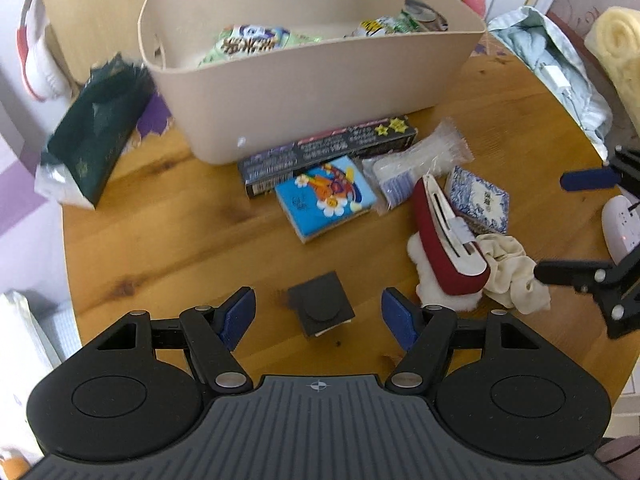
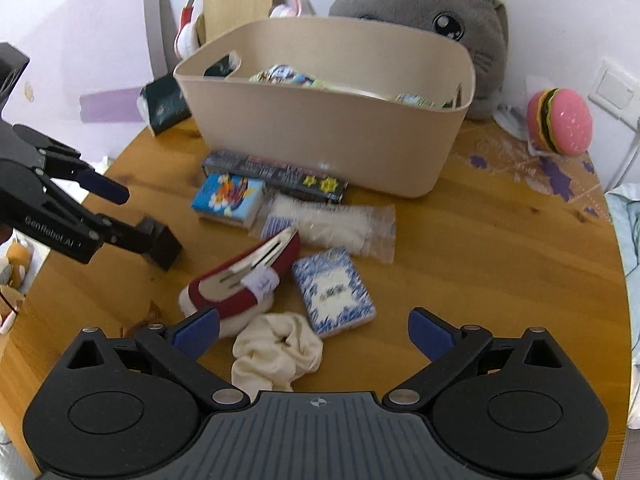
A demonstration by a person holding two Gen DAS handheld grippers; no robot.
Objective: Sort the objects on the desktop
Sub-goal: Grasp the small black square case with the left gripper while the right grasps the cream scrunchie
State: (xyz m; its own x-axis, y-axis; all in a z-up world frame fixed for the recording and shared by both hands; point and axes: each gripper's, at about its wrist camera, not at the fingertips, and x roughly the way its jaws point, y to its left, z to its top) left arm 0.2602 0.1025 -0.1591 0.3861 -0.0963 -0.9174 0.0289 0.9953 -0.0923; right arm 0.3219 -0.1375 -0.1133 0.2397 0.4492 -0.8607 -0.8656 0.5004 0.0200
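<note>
A: Where is the small black square block (image 1: 321,310)?
B: On the wooden table (image 1: 180,240), between the left gripper's (image 1: 318,316) spread, empty jaws.
A: And the right gripper (image 2: 314,330)?
B: Jaws released above a cream scrunchie (image 2: 276,354), beside a red case (image 2: 244,284). The beige bin (image 2: 332,136) sits behind.

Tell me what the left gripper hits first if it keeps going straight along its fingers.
Most likely the small black square block: it lies on the wooden table between the open blue pads of the left gripper, apparently untouched. How far above it the pads are is hard to judge.
</note>
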